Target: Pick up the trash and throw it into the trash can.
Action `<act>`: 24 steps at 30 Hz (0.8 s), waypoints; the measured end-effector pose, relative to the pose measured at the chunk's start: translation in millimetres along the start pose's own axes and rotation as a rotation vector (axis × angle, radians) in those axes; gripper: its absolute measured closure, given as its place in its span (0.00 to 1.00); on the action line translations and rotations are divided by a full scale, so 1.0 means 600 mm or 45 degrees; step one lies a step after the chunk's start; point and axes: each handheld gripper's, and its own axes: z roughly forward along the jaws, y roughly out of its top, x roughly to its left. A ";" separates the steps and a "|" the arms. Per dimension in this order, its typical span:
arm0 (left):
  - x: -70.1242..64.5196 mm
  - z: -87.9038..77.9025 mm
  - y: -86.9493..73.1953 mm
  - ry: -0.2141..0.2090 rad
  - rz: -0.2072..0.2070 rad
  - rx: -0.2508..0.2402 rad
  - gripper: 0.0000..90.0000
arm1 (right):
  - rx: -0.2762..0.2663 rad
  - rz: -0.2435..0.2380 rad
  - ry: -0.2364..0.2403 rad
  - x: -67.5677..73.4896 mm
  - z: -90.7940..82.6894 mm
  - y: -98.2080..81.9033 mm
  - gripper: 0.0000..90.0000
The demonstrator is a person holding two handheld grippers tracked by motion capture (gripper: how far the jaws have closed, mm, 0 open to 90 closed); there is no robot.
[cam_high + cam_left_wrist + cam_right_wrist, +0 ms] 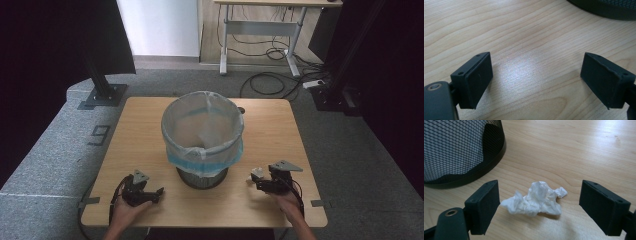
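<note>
A black mesh bin (202, 176) lined with a clear bag with a blue edge (202, 127) stands in the middle of the wooden table (145, 125). A crumpled white tissue (536, 200) lies on the table between the wide-apart jaws of my right gripper (539, 187), untouched by either jaw. In the high view the tissue (257, 173) sits right of the bin's base, at the tip of the right gripper (252, 181). My left gripper (156, 194) rests left of the bin near the front edge. It is open (536, 67) over bare wood.
The bin's mesh wall (456, 150) rises close at the left of the right gripper view, and its dark base (609, 10) shows at the top right of the left gripper view. A small dark spot (241, 109) lies behind the bin. Black stands (102, 92) flank the table.
</note>
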 end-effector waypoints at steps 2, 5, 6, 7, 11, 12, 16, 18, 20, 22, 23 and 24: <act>0.000 0.000 0.000 0.000 0.000 -0.001 0.12 | 0.017 -0.007 0.001 -0.001 0.009 0.001 0.18; 0.000 0.000 0.000 0.000 0.000 -0.001 0.12 | 0.059 -0.022 0.005 -0.002 0.026 -0.002 0.18; 0.000 0.000 0.000 0.000 0.000 0.000 0.12 | 0.074 -0.028 0.008 -0.003 0.031 -0.003 0.19; 0.000 0.000 0.000 0.000 0.000 0.000 0.12 | 0.084 -0.023 0.013 -0.003 0.035 -0.004 0.19; 0.000 0.000 0.000 -0.001 0.000 -0.001 0.12 | 0.104 -0.018 0.015 -0.008 0.050 -0.006 0.21; 0.000 0.000 0.000 0.000 0.000 -0.003 0.12 | 0.110 -0.018 0.014 -0.009 0.052 -0.006 0.22; 0.000 0.000 0.000 -0.001 0.001 -0.003 0.12 | 0.114 -0.056 0.006 -0.006 0.054 -0.009 0.29; 0.000 0.000 0.000 -0.001 0.002 -0.003 0.12 | 0.108 -0.061 -0.005 -0.005 0.052 -0.009 0.33; 0.000 0.000 0.000 -0.001 0.002 -0.002 0.12 | 0.098 -0.064 -0.018 -0.005 0.049 -0.008 0.37; 0.000 0.000 0.000 -0.001 0.003 -0.002 0.12 | 0.096 -0.075 -0.036 -0.005 0.047 -0.009 0.44; 0.000 0.000 0.000 -0.002 0.003 -0.002 0.12 | 0.097 -0.085 -0.048 -0.005 0.046 -0.009 0.48; 0.000 0.000 0.000 -0.002 0.003 -0.002 0.12 | 0.100 -0.088 -0.058 -0.005 0.046 -0.009 0.52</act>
